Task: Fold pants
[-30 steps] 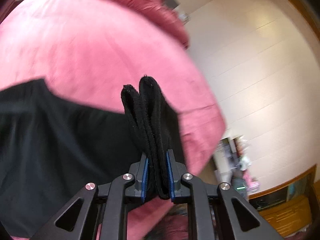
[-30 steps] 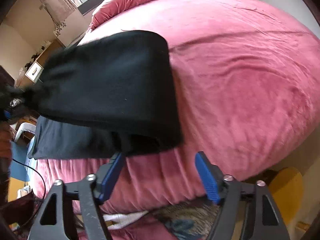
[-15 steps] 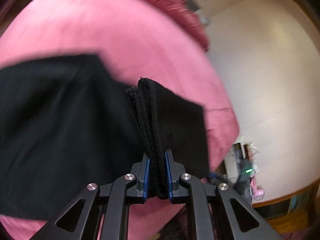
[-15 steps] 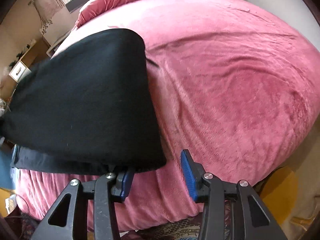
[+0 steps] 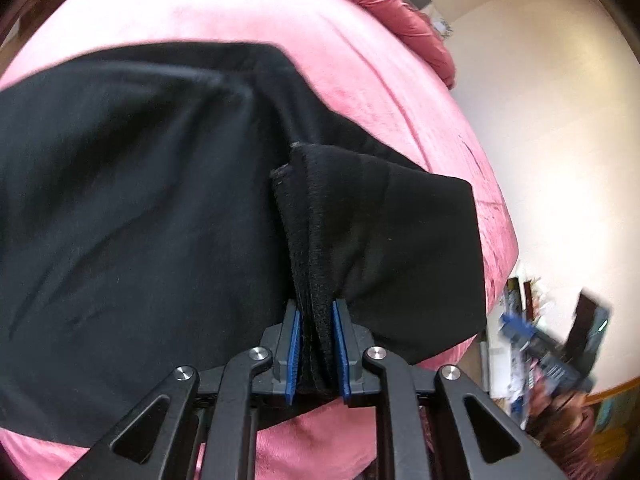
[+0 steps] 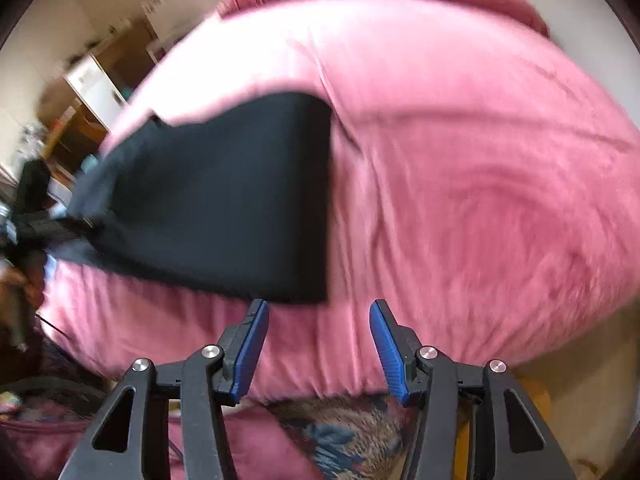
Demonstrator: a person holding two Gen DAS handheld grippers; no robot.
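Pink bedspread carries soft, limp black pants. My left gripper pinches their thick bunched edge, the firmest hold; my right gripper, jaws just opening, stands spread and empty.

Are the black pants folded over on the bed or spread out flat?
Folded over. The black pants lie doubled on the pink bedspread, and the left gripper is pinching several stacked layers at one end.

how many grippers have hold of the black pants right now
1. The left gripper is shut on a bunched edge of the black pants over the pink bed cover. The right gripper is open, its jaws having just widened, nothing between them.
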